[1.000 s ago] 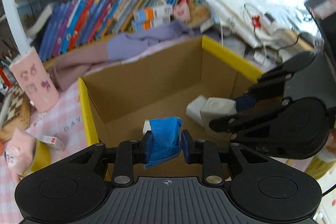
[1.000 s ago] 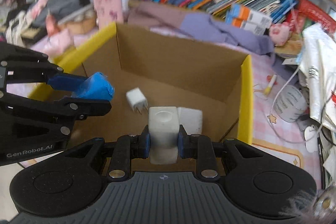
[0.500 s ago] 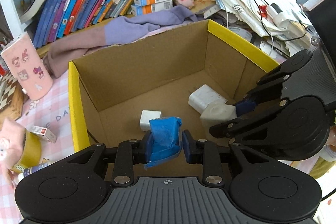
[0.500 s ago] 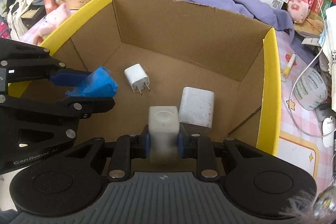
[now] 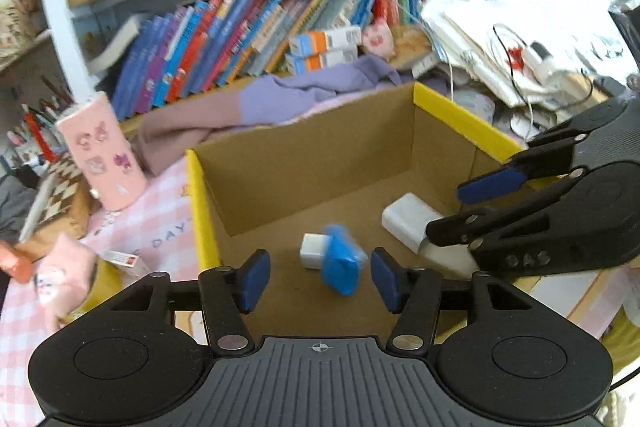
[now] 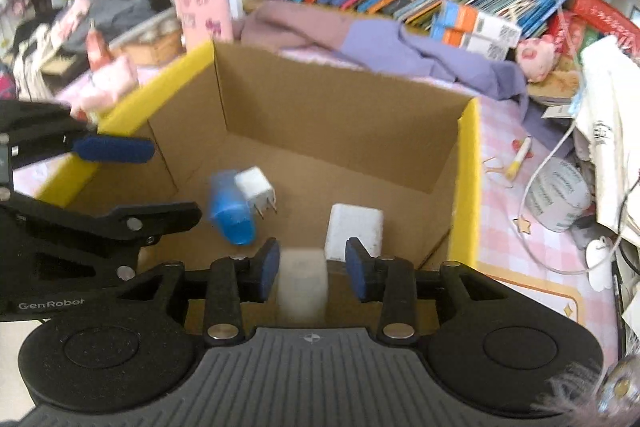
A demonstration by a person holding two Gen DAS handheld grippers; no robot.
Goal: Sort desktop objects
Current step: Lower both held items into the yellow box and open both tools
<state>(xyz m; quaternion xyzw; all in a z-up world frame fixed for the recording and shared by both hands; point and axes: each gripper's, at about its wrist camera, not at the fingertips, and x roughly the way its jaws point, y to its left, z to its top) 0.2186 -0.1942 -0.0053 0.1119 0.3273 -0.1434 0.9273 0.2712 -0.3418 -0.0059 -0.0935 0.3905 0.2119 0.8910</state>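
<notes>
Nearest us, a blurred white cube (image 6: 302,281) sits between our right gripper (image 6: 312,269)'s just-opened jaws, untouched. Our left gripper (image 5: 316,281)'s jaws have also just spread; its smeared blue lump (image 5: 340,269) lies loose beside a white plug adapter (image 6: 256,187) in the yellow-rimmed cardboard box (image 6: 466,187).

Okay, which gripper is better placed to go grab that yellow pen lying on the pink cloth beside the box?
Right, probably. The yellow pen lies past the box's yellow rim on the side of the right gripper, whose jaws are open. The left gripper faces the box's other side.
</notes>
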